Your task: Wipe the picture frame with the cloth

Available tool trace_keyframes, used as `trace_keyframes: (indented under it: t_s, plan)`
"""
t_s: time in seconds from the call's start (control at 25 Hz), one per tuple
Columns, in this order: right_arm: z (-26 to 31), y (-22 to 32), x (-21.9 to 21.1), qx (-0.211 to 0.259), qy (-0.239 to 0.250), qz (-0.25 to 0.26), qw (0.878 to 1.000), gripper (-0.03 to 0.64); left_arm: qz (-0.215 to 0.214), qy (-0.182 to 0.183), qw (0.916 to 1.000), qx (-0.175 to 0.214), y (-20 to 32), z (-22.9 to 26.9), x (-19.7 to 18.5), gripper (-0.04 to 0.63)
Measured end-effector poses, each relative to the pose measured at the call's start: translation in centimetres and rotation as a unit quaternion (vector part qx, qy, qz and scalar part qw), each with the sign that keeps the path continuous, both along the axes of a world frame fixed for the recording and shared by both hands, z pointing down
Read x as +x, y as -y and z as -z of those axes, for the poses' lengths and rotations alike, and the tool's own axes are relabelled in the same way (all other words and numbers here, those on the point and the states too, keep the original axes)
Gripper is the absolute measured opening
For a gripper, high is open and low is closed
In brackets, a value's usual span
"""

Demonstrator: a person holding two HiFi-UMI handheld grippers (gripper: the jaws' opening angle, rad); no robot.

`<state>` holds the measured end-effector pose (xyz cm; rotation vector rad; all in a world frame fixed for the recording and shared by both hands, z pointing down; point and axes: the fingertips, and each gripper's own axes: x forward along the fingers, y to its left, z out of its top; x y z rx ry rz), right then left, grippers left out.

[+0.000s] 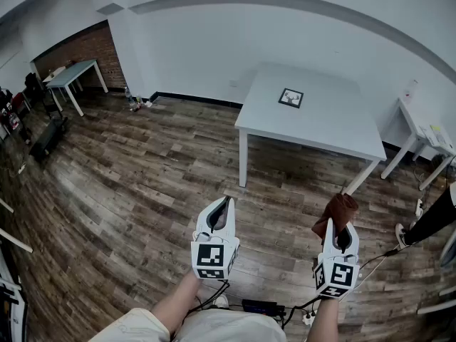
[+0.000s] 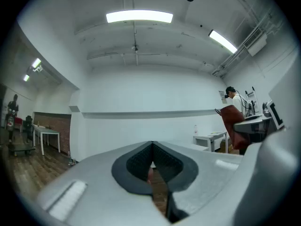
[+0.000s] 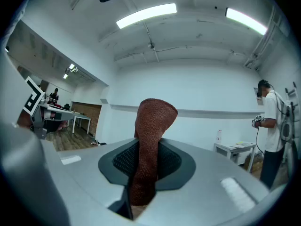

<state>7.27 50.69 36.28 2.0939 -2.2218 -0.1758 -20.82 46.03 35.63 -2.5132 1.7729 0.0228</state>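
Observation:
A small black picture frame (image 1: 291,97) lies flat on the white table (image 1: 335,130) across the room. My right gripper (image 1: 340,228) is shut on a reddish-brown cloth (image 1: 336,213), which sticks up out of the jaws; the cloth (image 3: 149,145) fills the middle of the right gripper view. My left gripper (image 1: 221,213) is held beside it, shut with nothing between its pads (image 2: 141,163). Both grippers hover over the wooden floor, well short of the table. The frame is not in either gripper view.
A second white table (image 1: 73,75) stands at the far left by a brick wall. A small white side table (image 1: 424,135) stands right of the main table. A person (image 3: 271,126) stands at the right. Cables and a power strip (image 1: 260,306) lie by my feet.

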Motion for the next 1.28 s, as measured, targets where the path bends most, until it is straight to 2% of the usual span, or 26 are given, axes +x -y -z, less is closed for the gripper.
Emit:
trace_keyframes:
  t_s: [0.88,1.16,1.28]
  plan:
    - [0.2,-0.4,-0.8,0.002,-0.011,0.005,1.0,0.107,0.007,-0.001,1.0,0.001,-0.8,0.3,-0.8,0.0]
    - [0.2,-0.2,0.3,0.008,0.01,0.008,1.0,0.108,0.003,0.001,1.0,0.003,-0.9,0.4,1.1,0.0]
    - [0.2,0.2,1.3,0.009,0.004,0.011,1.0,0.109,0.005,-0.003,1.0,0.002,-0.7,0.5,2.4,0.0]
